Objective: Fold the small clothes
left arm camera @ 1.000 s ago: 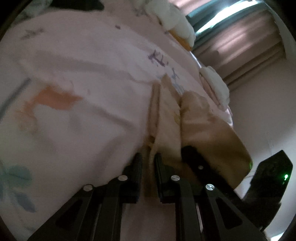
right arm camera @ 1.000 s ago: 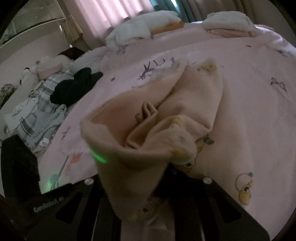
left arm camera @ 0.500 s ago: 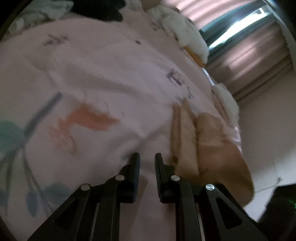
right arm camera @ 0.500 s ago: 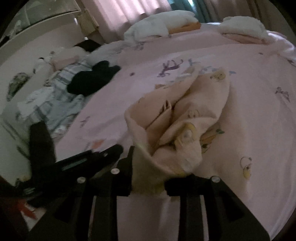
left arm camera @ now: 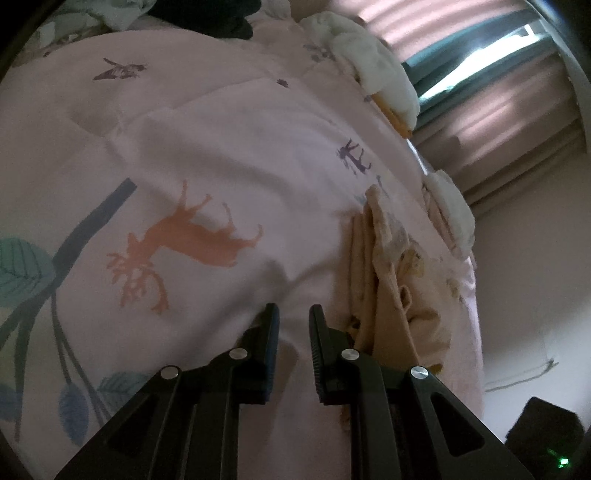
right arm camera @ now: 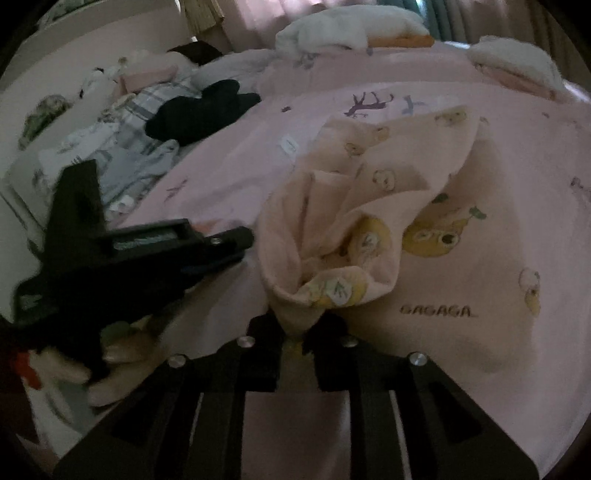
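Garment: a small peach garment (right arm camera: 373, 206) with bear prints lies bunched on the pink bed cover (left arm camera: 229, 155); its near corner is lifted while the rest trails toward the far side.
Right gripper (right arm camera: 295, 338): the jaws have just been closing a little and pinch that near corner; a narrow gap is filled by cloth.
Left gripper (left arm camera: 293, 314): the jaws stand nearly closed with a small gap and nothing between them, just left of the garment's edge and over bare cover.
Person: a hand (right arm camera: 110, 365) carrying the left gripper shows at the near left in the right wrist view.
Done: by my reading, little. The garment is crumpled and shows no clean fold line.
Left: it seems to need spreading flat, then folding and setting aside.
Waiting pile: a dark garment (right arm camera: 199, 110) and plaid and pale clothes (right arm camera: 122, 147) lie unfolded at the far left.
Far edge: white folded stacks (right arm camera: 351, 27) sit near the curtains; whether they belong to this task I cannot tell.
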Available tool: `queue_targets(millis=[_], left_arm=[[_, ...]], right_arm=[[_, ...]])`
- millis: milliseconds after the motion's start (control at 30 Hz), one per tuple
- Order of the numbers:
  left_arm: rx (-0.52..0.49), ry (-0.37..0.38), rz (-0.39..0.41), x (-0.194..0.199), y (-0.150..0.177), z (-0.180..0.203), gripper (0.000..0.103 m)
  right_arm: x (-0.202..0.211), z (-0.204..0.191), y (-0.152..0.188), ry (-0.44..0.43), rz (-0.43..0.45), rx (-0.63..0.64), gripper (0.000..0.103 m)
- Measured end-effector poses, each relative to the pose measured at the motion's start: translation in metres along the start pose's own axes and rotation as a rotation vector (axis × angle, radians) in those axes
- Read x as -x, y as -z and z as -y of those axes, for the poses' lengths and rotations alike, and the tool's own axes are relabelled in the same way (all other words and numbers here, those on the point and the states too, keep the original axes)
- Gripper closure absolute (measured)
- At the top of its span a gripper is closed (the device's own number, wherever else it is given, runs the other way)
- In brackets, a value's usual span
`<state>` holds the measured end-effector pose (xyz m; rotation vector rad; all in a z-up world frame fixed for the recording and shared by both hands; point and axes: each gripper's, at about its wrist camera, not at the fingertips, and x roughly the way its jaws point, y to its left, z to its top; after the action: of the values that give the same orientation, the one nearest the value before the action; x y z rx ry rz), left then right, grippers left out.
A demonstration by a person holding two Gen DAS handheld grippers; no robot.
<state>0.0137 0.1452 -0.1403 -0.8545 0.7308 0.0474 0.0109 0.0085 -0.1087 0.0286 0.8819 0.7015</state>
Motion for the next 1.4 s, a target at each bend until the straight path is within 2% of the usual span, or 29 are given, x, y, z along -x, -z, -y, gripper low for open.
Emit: queue_targets(millis=[33,100,200,267,333,433,467,533,567,633,667,767,900,1000,1067,1133,1233,1300,1400], left_arm=[[-0.002,-0.002,0.000,0.000,0.000,0.000,0.086],[-0.005,-0.005,0.000,0.000,0.000,0.000,0.087],[-0.006,-0.009,0.002,0.000,0.001,0.000,0.086],[-0.013,-0.016,0.005,0.000,0.002,0.002,0.087],[-0.021,-0.024,0.008,-0.001,0.001,0.004,0.087],[-0.041,-0.042,0.016,-0.003,0.003,0.007,0.087],[-0.050,-0.048,0.019,-0.003,0.004,0.008,0.087],[-0.066,-0.059,0.023,-0.003,0.005,0.011,0.086],[-0.076,-0.066,0.025,-0.003,0.005,0.012,0.086],[-0.090,-0.078,0.026,-0.005,0.006,0.014,0.086],[-0.089,-0.082,0.025,-0.005,0.005,0.015,0.086],[-0.057,-0.058,0.015,-0.005,0.002,0.011,0.084],[0.014,0.005,0.001,-0.004,-0.002,-0.001,0.084],[0.073,0.080,-0.024,0.000,-0.005,-0.013,0.084],[0.116,0.118,-0.035,0.003,-0.007,-0.022,0.084],[0.134,0.131,-0.038,0.005,-0.007,-0.024,0.084],[0.128,0.131,-0.045,0.006,-0.006,-0.022,0.084],[0.113,0.114,-0.039,0.006,-0.004,-0.018,0.084],[0.085,0.089,-0.026,0.005,-0.003,-0.013,0.084]], right_arm=[[0.004,-0.001,-0.001,-0.030,-0.008,0.001,0.076],[0.012,-0.004,-0.001,-0.063,-0.008,0.013,0.058],[0.026,0.001,-0.006,-0.025,0.017,-0.014,0.045],[0.034,0.012,-0.012,-0.013,0.045,-0.059,0.045],[0.040,0.031,-0.022,-0.036,0.071,-0.137,0.045],[0.033,0.067,-0.041,-0.069,0.105,-0.313,0.045],[0.025,0.077,-0.049,-0.081,0.102,-0.361,0.049],[0.012,0.089,-0.059,-0.136,0.100,-0.409,0.077],[0.002,0.095,-0.063,-0.150,0.081,-0.431,0.098],[-0.011,0.096,-0.069,-0.187,0.065,-0.481,0.095],[-0.014,0.091,-0.071,-0.254,0.082,-0.488,0.095],[-0.021,0.069,-0.080,-0.330,0.068,-0.467,0.093],[-0.058,0.036,-0.084,-0.291,-0.071,-0.416,0.090],[-0.077,0.027,-0.078,-0.327,-0.139,-0.416,0.093],[-0.077,0.026,-0.077,-0.328,-0.126,-0.417,0.093],[-0.072,0.027,-0.079,-0.355,-0.127,-0.443,0.085],[-0.056,0.033,-0.074,-0.410,-0.104,-0.480,0.065],[-0.042,0.032,-0.064,-0.420,-0.086,-0.453,0.063],[-0.037,0.019,-0.046,-0.369,-0.104,-0.352,0.065]])
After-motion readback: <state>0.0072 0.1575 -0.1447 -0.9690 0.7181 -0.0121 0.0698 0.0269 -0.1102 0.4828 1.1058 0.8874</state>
